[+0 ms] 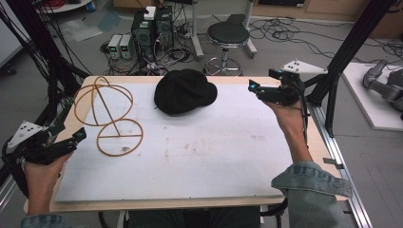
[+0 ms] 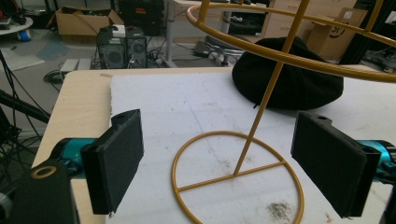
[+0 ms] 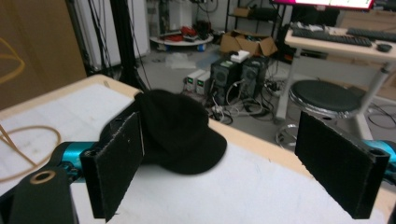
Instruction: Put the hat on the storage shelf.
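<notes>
A black cap (image 1: pixel 185 91) lies on the white mat near the table's far edge, its brim toward the right. A yellow wire hat stand (image 1: pixel 105 114) rests at the far left, its ring base (image 2: pixel 238 175) flat on the mat and its round cage on top. My left gripper (image 1: pixel 78 136) hovers open at the left edge, aimed at the stand's base; nothing sits between its pads (image 2: pixel 116 161). My right gripper (image 1: pixel 252 87) is open at the far right, pointed at the cap (image 3: pixel 180 133), a short way off. The cap (image 2: pixel 287 77) lies behind the stand.
The white mat (image 1: pixel 199 152) covers most of the wooden table (image 1: pixel 157 205). Beyond the far edge stand a black stool (image 1: pixel 228 35), computer towers (image 1: pixel 152 28) and tangled cables. A black frame post (image 1: pixel 349 52) rises close to the right gripper.
</notes>
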